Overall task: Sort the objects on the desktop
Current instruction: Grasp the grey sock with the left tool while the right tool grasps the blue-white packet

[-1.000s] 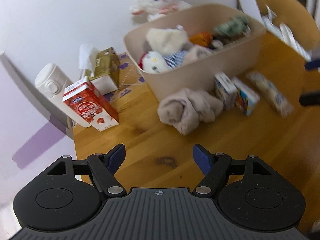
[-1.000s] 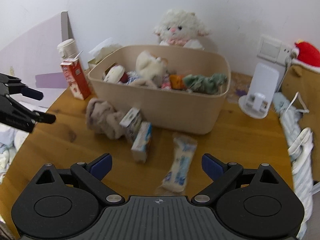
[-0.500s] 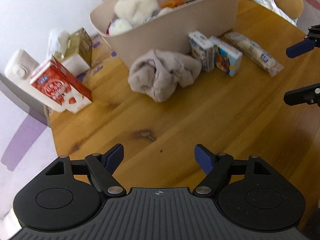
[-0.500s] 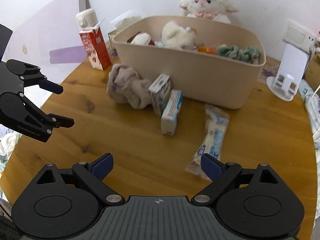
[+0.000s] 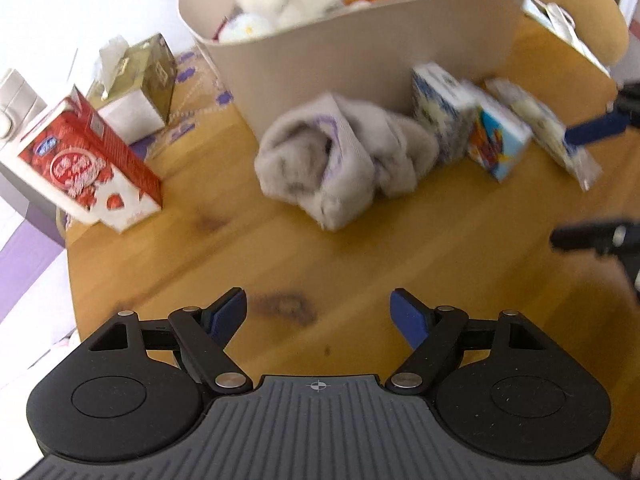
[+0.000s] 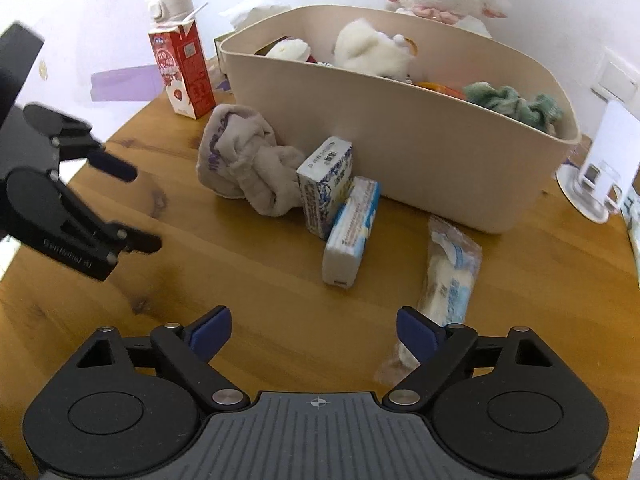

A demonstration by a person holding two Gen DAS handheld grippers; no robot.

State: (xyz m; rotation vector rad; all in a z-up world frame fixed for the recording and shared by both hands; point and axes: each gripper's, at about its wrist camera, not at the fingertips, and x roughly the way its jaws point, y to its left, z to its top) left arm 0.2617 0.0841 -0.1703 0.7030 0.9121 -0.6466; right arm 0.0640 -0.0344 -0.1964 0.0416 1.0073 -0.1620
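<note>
Inspection of the round wooden table (image 6: 256, 280), left to right in the right wrist view; the left gripper (image 6: 144, 208) hangs over the table's left edge, fingers spread wide, nothing between them, aimed down toward the bundled cloth, which suggests it is lining up for that item; a red milk carton (image 6: 184, 72) stands upright near the table's far left edge, with a white bottle (image 6: 170, 0) behind it against the wall, apparently parked out of the working area; the grey rolled cloth (image 6: 244, 164) lies loose on the table, touching the front wall of the beige bin (image 6: 420, 152), not yet sorted; just right of the cloth a blue-and-white small box (image 6: 326, 184) leans against the bin wall, and a second blue box (image 6: 354, 228) lies tilted against it, so the pair prop each other; a clear wrapped snack packet (image 6: 448, 276) lies flat further right, apart from the boxes; the right gripper (image 6: 314, 330) is over the table's near edge, jaws closing a little yet wide apart, nothing between them, its right finger overlapping the packet's near end in view, contact not confirmed; the bin already holds plush toys and a green cloth, judged the destination for the loose items; a white phone stand (image 6: 600, 176) sits at the table's right edge
</note>
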